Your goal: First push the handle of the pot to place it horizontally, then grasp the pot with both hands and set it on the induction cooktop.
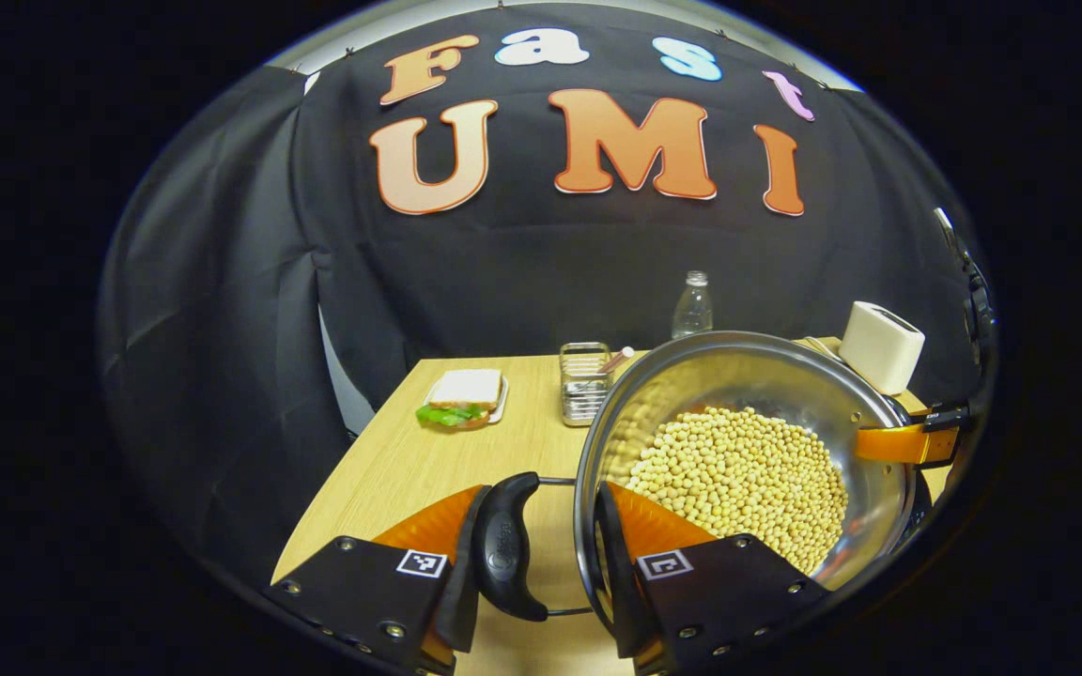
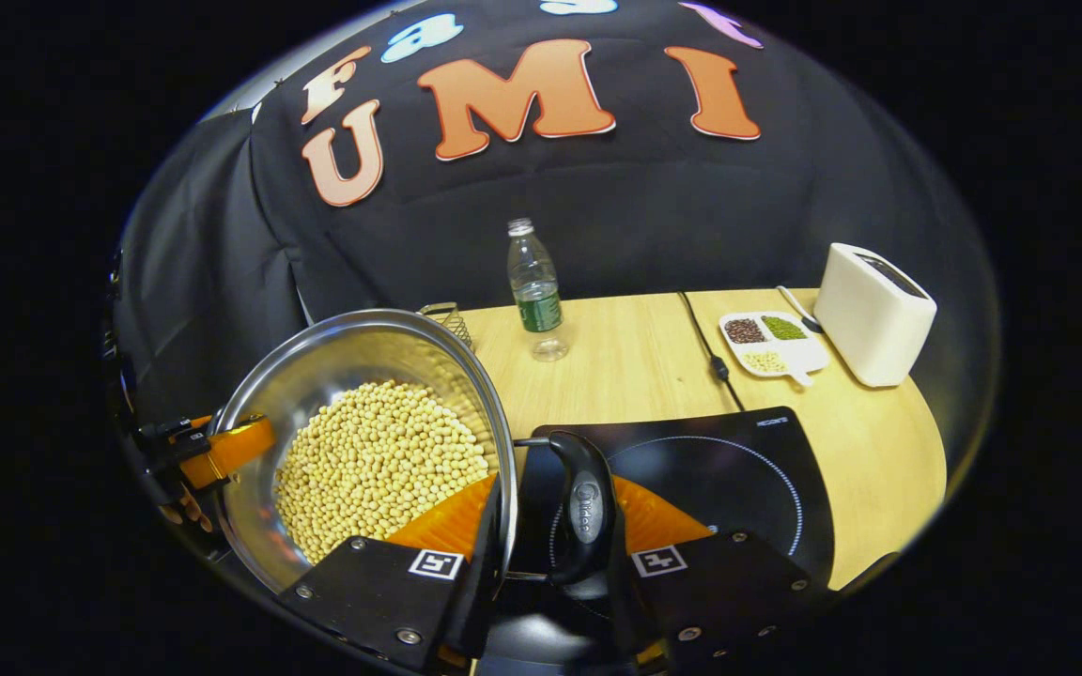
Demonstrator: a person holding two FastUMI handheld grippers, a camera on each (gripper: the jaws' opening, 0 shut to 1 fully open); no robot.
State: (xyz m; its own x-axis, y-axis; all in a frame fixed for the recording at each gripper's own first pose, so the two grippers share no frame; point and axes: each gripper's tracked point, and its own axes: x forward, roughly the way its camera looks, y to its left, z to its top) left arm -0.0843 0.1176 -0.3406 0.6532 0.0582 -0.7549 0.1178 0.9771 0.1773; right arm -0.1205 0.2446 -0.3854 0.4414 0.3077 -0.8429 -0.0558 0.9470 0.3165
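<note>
Gripping one black side handle, the left gripper holds the pot of soybeans with narrow jaws. The right gripper clamps the opposite handle, jaws narrow too. The pot is beside the induction cooktop on the wooden table.

light: even, bright overhead | glare: highlights on pot inner wall, sheen on cooktop | shadows: soft | focus: sharp centre | edges: strong fisheye bending, dim rim
</note>
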